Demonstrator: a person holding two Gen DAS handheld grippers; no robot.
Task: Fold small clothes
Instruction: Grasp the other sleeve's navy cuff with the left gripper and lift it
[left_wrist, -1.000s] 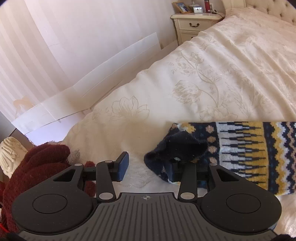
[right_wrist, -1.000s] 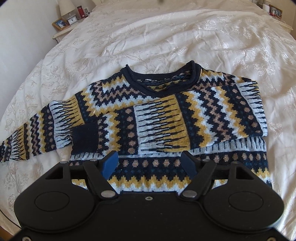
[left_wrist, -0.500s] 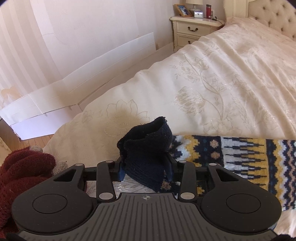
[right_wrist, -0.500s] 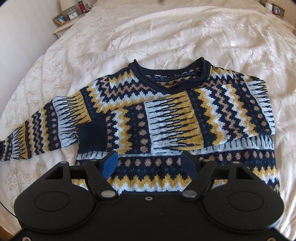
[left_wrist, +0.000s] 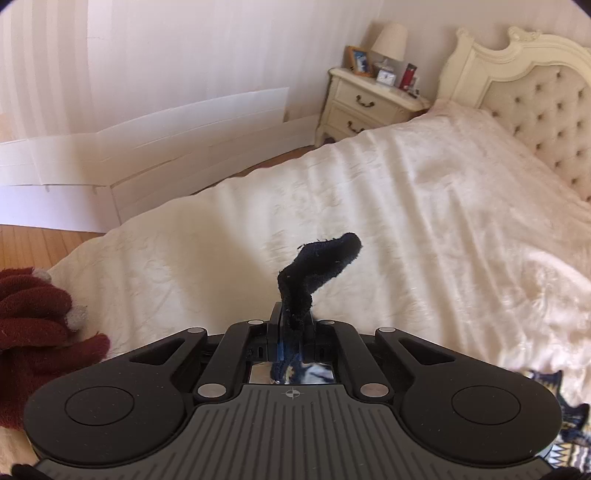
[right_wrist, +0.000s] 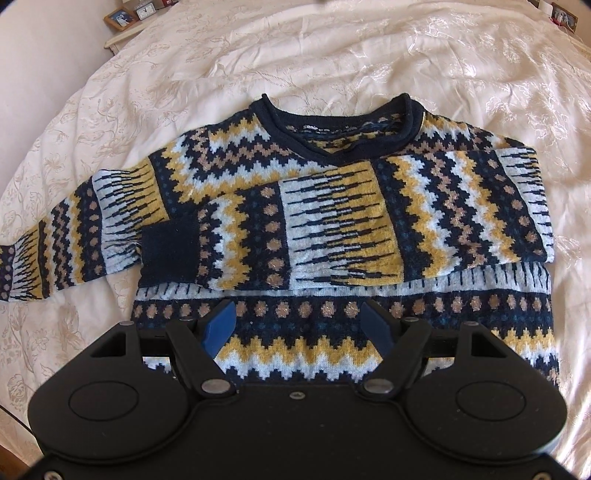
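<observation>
Knitted sweater (right_wrist: 332, 206) lies flat, front up, on cream bedspread (right_wrist: 332, 48); neckline toward far side. Pattern: navy, mustard, pale blue and tan zigzags, dots, stripes. One sleeve folded across chest, navy cuff (right_wrist: 170, 251) ending near opposite side seam; other sleeve stretched outward to frame edge. Left gripper (left_wrist: 291, 332) pressed together, pinching dark navy cuff (left_wrist: 317, 266), lifted above bed. Right gripper (right_wrist: 299, 325) spread wide, hovering over sweater hem, gripping nothing. Maroon glove (left_wrist: 33, 325) at left edge. Nightstand (left_wrist: 365, 107) beside tufted headboard (left_wrist: 532, 99).
</observation>
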